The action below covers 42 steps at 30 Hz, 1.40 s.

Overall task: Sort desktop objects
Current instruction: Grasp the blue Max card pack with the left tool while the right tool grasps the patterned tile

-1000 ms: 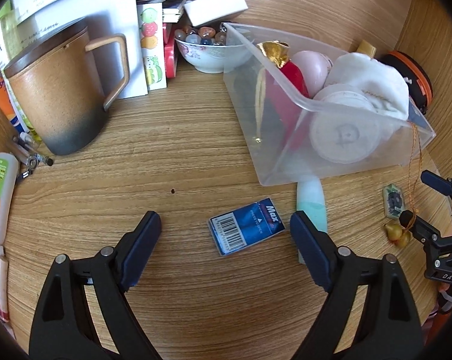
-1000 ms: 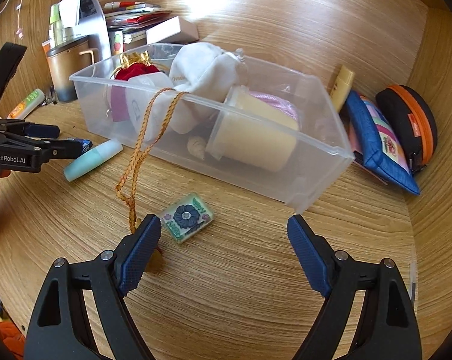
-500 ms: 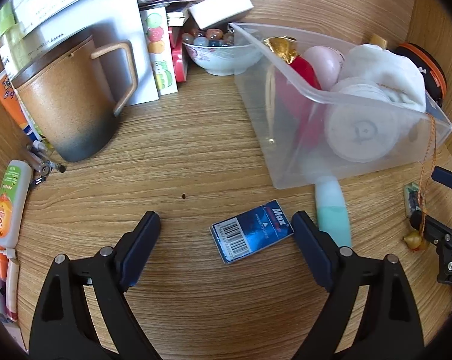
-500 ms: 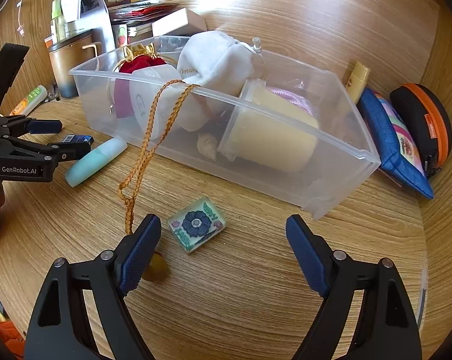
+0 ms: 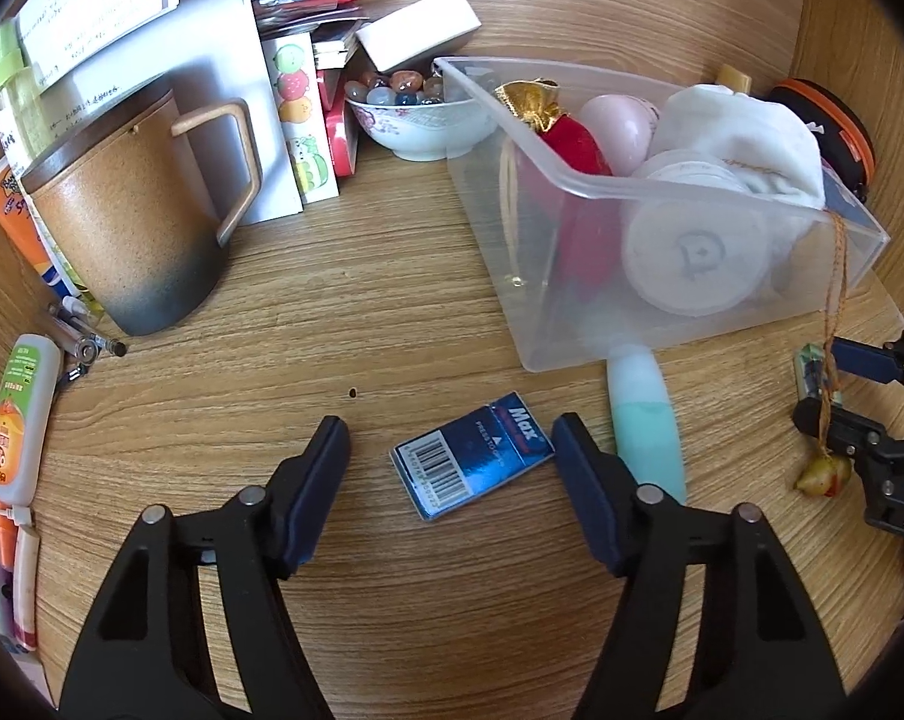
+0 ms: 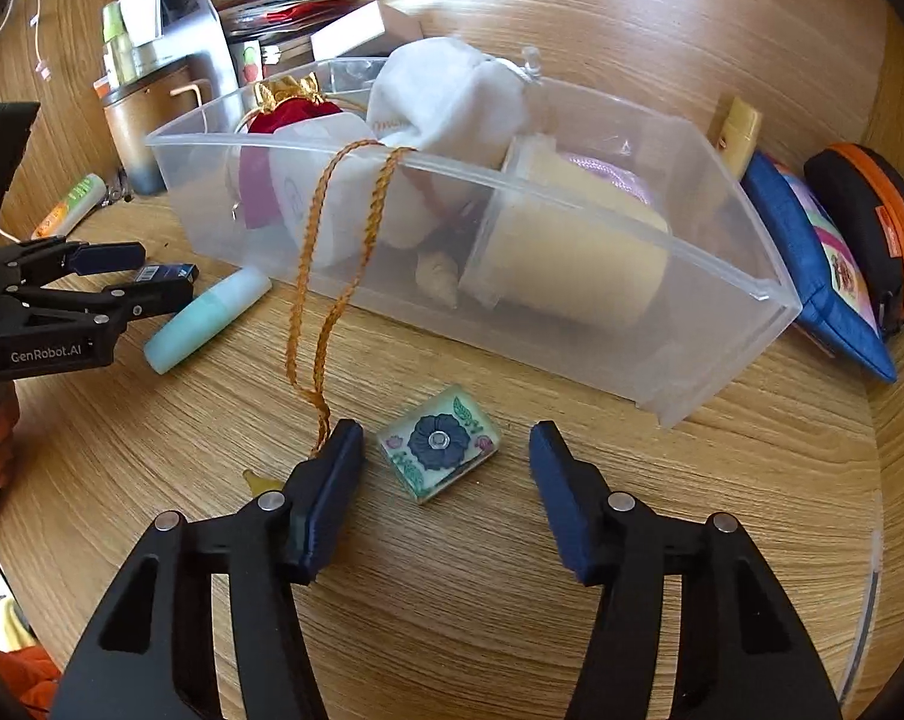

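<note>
At lower centre of each wrist view, both tongs sit spread and empty: left tongs (image 5: 449, 450) straddle the blue box (image 5: 472, 463), its long axis running tip to tip, right tongs (image 6: 446, 453) straddle the tile (image 6: 438, 450).

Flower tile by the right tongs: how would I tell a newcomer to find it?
Start at the clear bin in the middle of the desk. On the bare wood just in front of its long wall, between the open right tongs, lies the flower tile. It is the only flat glassy square, with a dark blue flower; the orange cord beside it is braided.
</note>
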{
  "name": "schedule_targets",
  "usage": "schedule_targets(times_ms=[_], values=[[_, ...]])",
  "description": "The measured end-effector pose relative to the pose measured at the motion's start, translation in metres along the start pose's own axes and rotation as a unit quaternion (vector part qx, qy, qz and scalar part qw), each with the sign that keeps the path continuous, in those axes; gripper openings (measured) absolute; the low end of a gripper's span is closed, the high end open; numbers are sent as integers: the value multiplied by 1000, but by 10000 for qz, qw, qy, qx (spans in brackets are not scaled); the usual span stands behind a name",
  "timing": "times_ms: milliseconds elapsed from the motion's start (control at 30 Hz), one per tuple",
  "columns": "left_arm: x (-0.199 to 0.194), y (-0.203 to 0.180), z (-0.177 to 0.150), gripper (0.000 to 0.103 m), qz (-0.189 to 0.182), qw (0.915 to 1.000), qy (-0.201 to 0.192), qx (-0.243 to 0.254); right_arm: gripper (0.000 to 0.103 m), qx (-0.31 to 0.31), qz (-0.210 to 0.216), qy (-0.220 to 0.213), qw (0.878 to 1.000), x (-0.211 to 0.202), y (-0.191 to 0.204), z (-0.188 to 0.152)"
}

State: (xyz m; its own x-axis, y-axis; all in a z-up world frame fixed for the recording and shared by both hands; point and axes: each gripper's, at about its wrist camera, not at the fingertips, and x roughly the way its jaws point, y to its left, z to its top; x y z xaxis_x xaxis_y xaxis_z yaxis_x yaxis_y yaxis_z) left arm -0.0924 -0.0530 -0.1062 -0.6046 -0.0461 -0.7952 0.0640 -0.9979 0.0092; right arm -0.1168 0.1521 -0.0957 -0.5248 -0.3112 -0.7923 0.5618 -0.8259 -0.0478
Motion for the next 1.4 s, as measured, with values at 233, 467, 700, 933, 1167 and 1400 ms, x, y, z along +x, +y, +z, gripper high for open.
schedule_targets(times_ms=[233,467,700,933,1167,1400], values=[[-3,-5,1,54,-68,9999,-12,153,49,5,82,-7,10000,1,5,1],[-2,-3,1,53,-66,9999,-8,139,40,13,162,-16,9999,0,3,2],[-5,-7,-2,53,-34,9999,-27,134,38,140,182,-29,9997,-2,-6,-1],[-10,-12,-7,53,116,9998,-82,135,38,268,96,-161,9995,-14,-17,-4],[-21,-13,-7,53,70,9998,-195,53,38,314,-46,-366,9988,-36,-26,-4],[-40,-16,-3,53,-7,9991,-423,77,38,288,-94,-536,9981,-51,-24,1]])
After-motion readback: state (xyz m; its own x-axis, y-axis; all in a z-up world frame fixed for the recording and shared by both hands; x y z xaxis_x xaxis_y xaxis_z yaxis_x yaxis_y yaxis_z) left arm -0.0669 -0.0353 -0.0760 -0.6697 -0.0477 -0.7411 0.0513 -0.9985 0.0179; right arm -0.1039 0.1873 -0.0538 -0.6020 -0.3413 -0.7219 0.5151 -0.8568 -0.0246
